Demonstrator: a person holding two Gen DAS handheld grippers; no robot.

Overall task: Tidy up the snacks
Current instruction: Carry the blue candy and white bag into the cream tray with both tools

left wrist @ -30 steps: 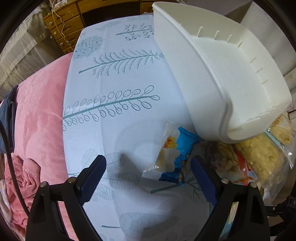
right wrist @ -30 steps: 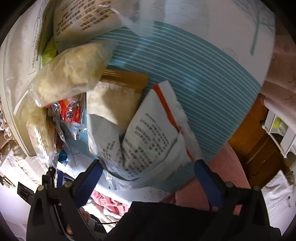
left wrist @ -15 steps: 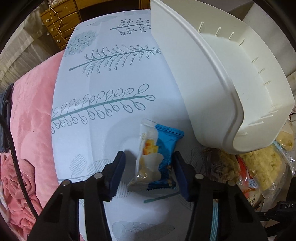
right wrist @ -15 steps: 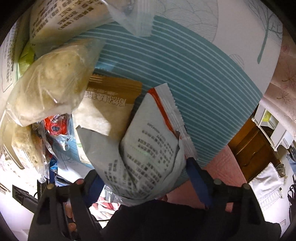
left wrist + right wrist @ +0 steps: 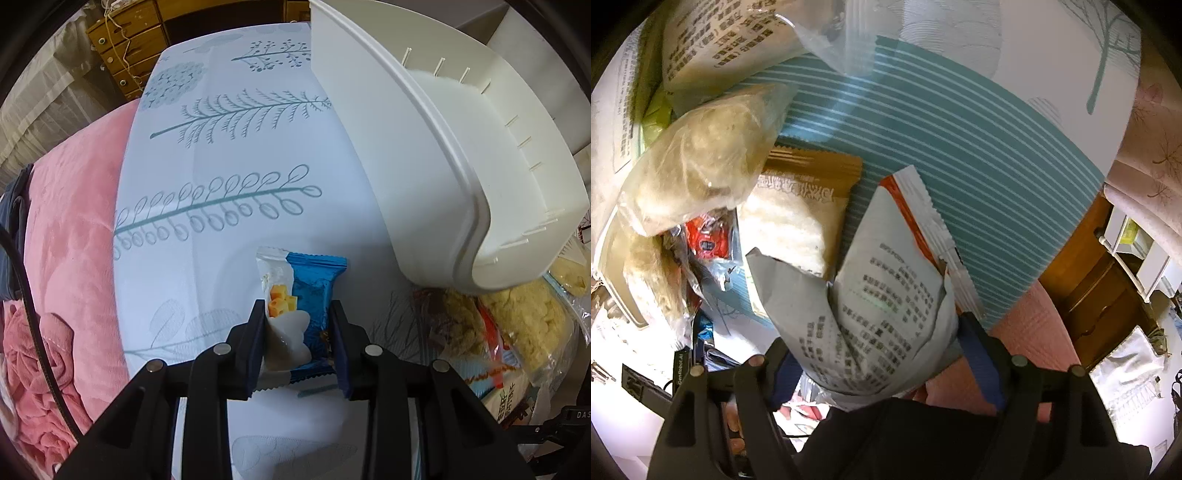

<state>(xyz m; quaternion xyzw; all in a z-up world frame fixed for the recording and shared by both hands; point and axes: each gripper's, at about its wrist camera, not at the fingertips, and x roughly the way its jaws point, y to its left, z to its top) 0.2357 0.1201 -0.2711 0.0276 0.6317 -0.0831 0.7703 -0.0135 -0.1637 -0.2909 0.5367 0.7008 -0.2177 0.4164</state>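
Both grippers' (image 5: 297, 314) (image 5: 873, 343) pads half-hide packets (image 5: 301, 306) (image 5: 882, 306).

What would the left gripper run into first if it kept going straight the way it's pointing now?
Probably the leaf-print tablecloth. The left gripper points steeply down, shut on the blue and white snack packet, so the packet's far end would likely touch first. Depth is hard to judge.

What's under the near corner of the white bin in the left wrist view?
The white bin overhangs a pile of clear bags of pale crumbly snacks and a red-marked wrapper. How far the pile runs beneath it is covered.
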